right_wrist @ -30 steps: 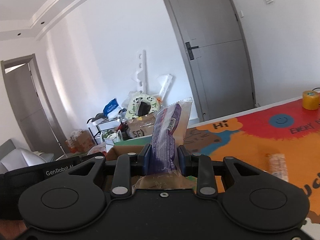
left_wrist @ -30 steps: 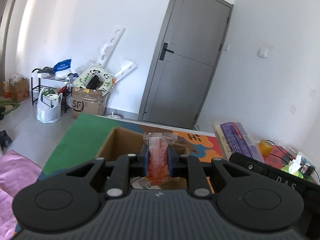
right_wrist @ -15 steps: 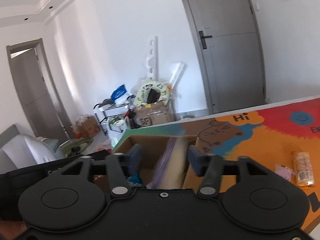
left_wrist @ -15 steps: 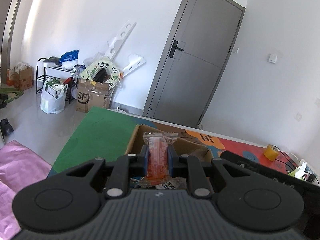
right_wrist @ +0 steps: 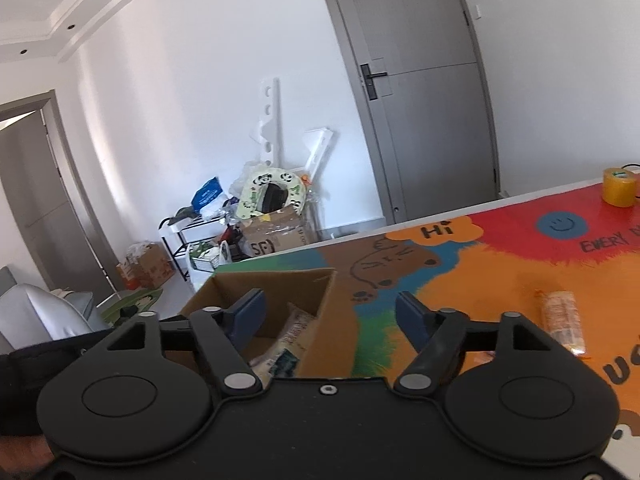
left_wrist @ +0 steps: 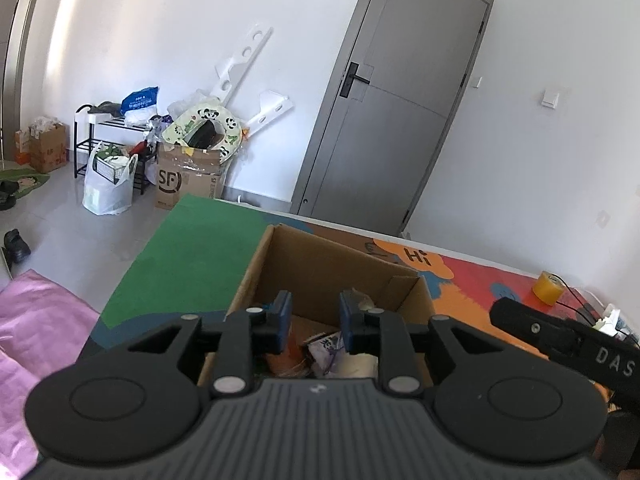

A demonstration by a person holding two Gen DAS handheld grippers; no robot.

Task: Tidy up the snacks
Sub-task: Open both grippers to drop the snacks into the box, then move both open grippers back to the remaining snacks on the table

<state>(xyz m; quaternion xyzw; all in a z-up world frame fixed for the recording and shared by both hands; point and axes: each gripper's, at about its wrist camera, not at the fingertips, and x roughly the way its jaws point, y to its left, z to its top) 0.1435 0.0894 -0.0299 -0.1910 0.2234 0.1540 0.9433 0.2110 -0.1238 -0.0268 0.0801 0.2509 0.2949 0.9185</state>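
An open cardboard box (left_wrist: 320, 264) stands on the colourful table mat, with several snack packets (left_wrist: 328, 350) lying inside. My left gripper (left_wrist: 315, 312) is open and empty just above the box's near side. In the right wrist view the same box (right_wrist: 280, 284) sits at lower left with a pale packet (right_wrist: 294, 332) in it. My right gripper (right_wrist: 330, 316) is wide open and empty over the box's right wall. An orange wrapped snack (right_wrist: 560, 320) lies on the mat to the right.
A roll of yellow tape (right_wrist: 619, 186) stands at the mat's far right, also in the left wrist view (left_wrist: 547, 293). The other gripper's black body (left_wrist: 568, 344) is at right. Beyond the table are a grey door (left_wrist: 392, 120), an SF carton (left_wrist: 188, 180) and a rack.
My left gripper opened and the orange packet dropped into the box. My right gripper opened wider after releasing the purple packet, which now lies in the box.
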